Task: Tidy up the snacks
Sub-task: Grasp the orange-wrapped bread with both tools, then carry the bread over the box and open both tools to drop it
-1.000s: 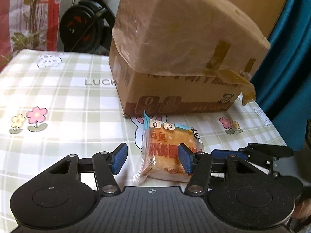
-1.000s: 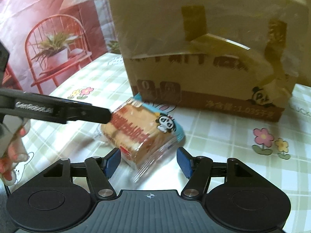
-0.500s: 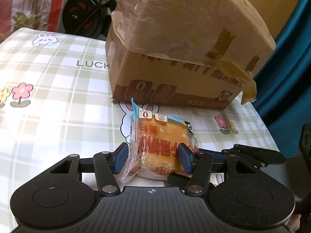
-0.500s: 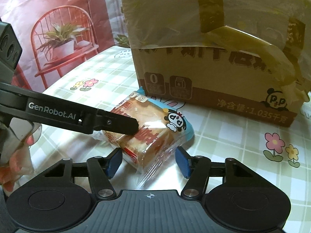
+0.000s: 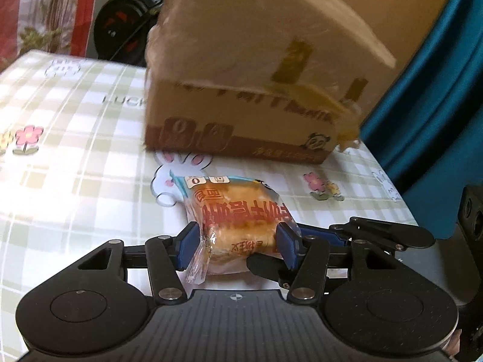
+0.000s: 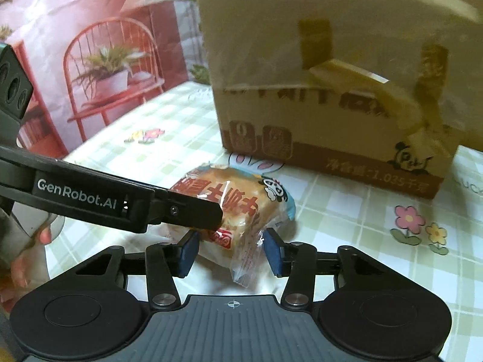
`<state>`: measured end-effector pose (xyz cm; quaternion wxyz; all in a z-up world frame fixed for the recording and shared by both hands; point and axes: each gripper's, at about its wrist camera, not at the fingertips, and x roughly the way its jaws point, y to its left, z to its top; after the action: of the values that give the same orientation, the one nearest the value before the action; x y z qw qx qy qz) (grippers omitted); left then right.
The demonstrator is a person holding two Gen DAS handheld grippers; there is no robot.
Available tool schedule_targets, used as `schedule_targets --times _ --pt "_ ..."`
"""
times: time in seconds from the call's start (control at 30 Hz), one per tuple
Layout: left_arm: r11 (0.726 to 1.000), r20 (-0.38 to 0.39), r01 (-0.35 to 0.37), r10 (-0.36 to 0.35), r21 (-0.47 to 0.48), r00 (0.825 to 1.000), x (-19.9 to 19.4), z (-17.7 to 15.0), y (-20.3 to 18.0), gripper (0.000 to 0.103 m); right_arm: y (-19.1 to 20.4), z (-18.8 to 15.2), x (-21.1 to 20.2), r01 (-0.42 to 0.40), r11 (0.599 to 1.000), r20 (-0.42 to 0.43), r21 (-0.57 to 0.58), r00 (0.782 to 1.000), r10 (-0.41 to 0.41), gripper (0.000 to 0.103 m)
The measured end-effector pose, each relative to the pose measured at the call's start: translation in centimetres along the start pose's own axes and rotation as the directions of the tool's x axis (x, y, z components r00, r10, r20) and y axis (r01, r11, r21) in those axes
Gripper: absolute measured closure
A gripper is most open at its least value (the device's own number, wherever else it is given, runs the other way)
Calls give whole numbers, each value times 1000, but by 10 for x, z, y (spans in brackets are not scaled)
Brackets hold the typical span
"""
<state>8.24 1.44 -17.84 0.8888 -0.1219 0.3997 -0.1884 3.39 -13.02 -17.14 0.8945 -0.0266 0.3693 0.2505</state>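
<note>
We angle both grippers downward over checked tablecloth (image 5: 75,157). Left gripper (image 5: 238,242) half-closed, blue pads pinching wrapped bread snack (image 5: 238,220), which lies on cloth just before cardboard box (image 5: 256,90). Our right gripper (image 6: 231,249) closing, snack's wrapper between pads; contact unclear. Left finger (image 6: 187,209) crosses right view.

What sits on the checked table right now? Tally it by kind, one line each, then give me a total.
Wrapped bread packet: 1
Cardboard box: 1
Total: 2 things on the table
</note>
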Motion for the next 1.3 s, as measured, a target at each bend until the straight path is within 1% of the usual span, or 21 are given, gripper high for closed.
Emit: schedule_targets --times 0.27,0.4,0.53,0.8,0.97,1.17,1.23,1.3 --pt "998 64 5 -9 60 998 -21 10 -33 45 -10 7 -34 13 1000 88 -4 996 -13 59" --pt "995 102 6 -16 97 995 -33 21 -50 46 -15 14 -52 24 1000 136 -12 990 -23 59" --pt "990 152 7 -29 141 988 -45 39 -67 46 -22 28 -72 35 999 191 -25 981 -30 59" --pt "977 251 -1 -54 214 966 -59 84 -92 46 -43 79 -105 57 997 303 -57 952 -37 59" --pt "979 289 18 -78 204 954 -60 115 -96 46 -60 117 -114 78 993 352 -91 935 -42 59" --pt "978 336 31 -101 206 936 -61 145 -97 46 -67 156 -117 91 990 405 -105 913 -41 59" --pt "976 356 22 -99 215 929 -59 155 -96 46 -69 166 -116 96 989 422 -113 906 -40 58" --pt "976 369 4 -87 218 925 -57 164 -92 46 -71 179 -110 100 988 434 -118 900 -40 58"
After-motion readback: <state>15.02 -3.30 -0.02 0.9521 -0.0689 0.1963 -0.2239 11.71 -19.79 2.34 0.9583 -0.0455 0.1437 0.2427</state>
